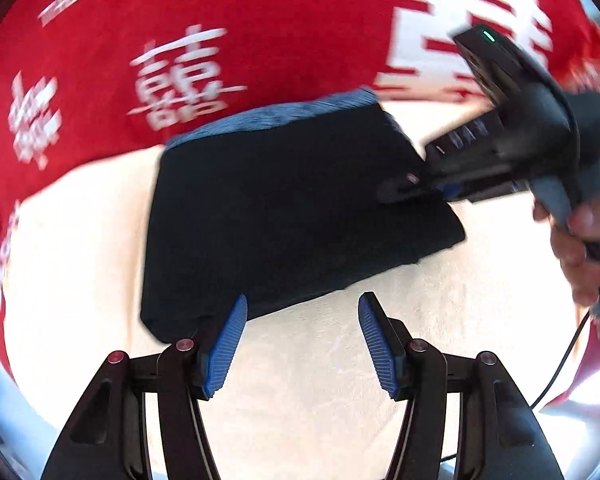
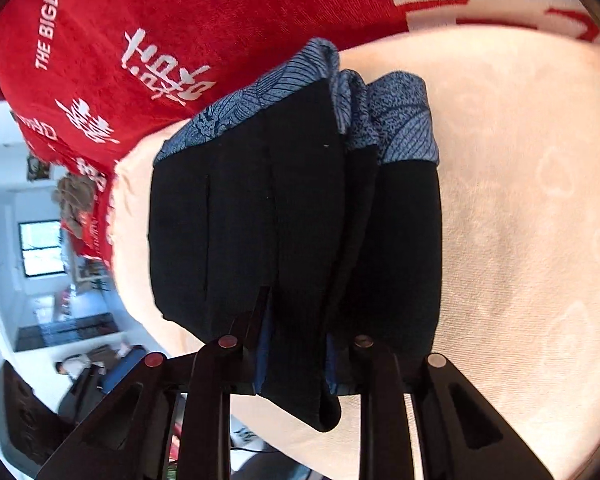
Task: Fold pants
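The black pants (image 1: 284,208) with a blue patterned hem lie folded into a compact stack on the cream part of the bed cover. My left gripper (image 1: 300,340) is open and empty, just in front of the stack's near edge. My right gripper (image 1: 420,190) reaches in from the right and is shut on the stack's right edge. In the right wrist view the pants (image 2: 292,216) fill the middle, and a fold of black cloth is pinched between the fingers of my right gripper (image 2: 296,356). The blue hem (image 2: 404,120) shows at the far end.
A red cover with white lettering (image 1: 220,40) spreads behind the pants. The cream cover (image 1: 300,392) lies under my left gripper. A hand (image 1: 580,240) and a cable show at the right. A room with a window (image 2: 42,248) shows past the bed's left edge.
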`<move>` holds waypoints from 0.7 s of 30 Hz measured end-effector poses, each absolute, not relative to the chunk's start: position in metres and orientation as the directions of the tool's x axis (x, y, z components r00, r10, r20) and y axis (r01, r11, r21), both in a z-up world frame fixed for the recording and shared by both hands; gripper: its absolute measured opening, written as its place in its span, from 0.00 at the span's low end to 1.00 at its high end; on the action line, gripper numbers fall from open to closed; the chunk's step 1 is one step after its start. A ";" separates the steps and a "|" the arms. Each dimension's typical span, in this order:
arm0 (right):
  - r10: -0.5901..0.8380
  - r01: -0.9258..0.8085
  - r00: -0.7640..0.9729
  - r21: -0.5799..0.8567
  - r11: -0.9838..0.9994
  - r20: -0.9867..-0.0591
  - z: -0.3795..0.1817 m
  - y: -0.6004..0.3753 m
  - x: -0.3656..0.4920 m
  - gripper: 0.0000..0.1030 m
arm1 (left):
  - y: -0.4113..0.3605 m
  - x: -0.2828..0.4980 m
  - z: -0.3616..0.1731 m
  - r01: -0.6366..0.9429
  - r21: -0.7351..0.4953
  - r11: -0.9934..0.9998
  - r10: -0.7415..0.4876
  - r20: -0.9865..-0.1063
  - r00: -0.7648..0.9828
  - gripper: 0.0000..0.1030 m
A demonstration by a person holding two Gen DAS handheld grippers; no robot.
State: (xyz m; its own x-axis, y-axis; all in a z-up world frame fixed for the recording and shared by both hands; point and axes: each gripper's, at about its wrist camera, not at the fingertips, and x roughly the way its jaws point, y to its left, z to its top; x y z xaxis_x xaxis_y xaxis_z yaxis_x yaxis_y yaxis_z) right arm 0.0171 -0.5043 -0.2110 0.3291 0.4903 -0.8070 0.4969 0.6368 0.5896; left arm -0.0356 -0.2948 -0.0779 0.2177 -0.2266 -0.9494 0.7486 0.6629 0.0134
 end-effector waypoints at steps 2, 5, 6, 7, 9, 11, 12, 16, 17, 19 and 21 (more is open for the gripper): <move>0.473 0.503 0.296 0.557 0.661 -0.830 -0.212 -0.502 0.019 0.24 | -0.285 -0.021 -0.075 0.711 -0.020 0.703 -0.231 -0.952 0.202 0.69; 0.416 0.484 0.254 0.487 0.727 -0.873 -0.209 -0.498 0.021 0.30 | -0.265 -0.009 -0.063 0.637 -0.066 0.768 -0.246 -0.949 0.198 0.81; 0.396 0.478 0.245 0.466 0.745 -0.885 -0.208 -0.497 0.021 0.33 | -0.259 -0.007 -0.059 0.619 -0.078 0.781 -0.250 -0.948 0.196 0.81; 0.374 0.477 0.236 0.443 0.759 -0.897 -0.205 -0.496 0.021 0.34 | -0.254 -0.001 -0.058 0.603 -0.083 0.793 -0.249 -0.948 0.197 0.81; 0.341 0.490 0.218 0.404 0.772 -0.915 -0.201 -0.497 0.016 0.39 | -0.244 0.005 -0.057 0.570 -0.082 0.818 -0.234 -0.952 0.199 0.81; 0.309 0.512 0.200 0.368 0.776 -0.930 -0.196 -0.500 0.010 0.42 | -0.234 0.008 -0.058 0.542 -0.069 0.837 -0.205 -0.959 0.195 0.81; 0.297 0.525 0.199 0.357 0.772 -0.934 -0.193 -0.501 0.006 0.42 | -0.229 0.010 -0.060 0.527 -0.062 0.847 -0.191 -0.962 0.193 0.81; 0.269 0.507 0.239 0.356 0.785 -0.933 -0.169 -0.496 0.001 0.42 | -0.211 0.011 -0.066 0.462 -0.066 0.884 -0.161 -0.973 0.168 0.81; 0.266 0.483 0.266 0.367 0.795 -0.927 -0.160 -0.491 0.003 0.42 | -0.207 0.011 -0.069 0.444 -0.075 0.893 -0.157 -0.976 0.151 0.81; 0.269 0.415 0.318 0.389 0.823 -0.909 -0.144 -0.478 0.012 0.42 | -0.201 0.011 -0.074 0.413 -0.071 0.908 -0.138 -0.981 0.136 0.81; 0.286 0.344 0.335 0.399 0.850 -0.898 -0.137 -0.463 0.025 0.42 | -0.197 0.010 -0.077 0.397 -0.075 0.915 -0.133 -0.984 0.121 0.81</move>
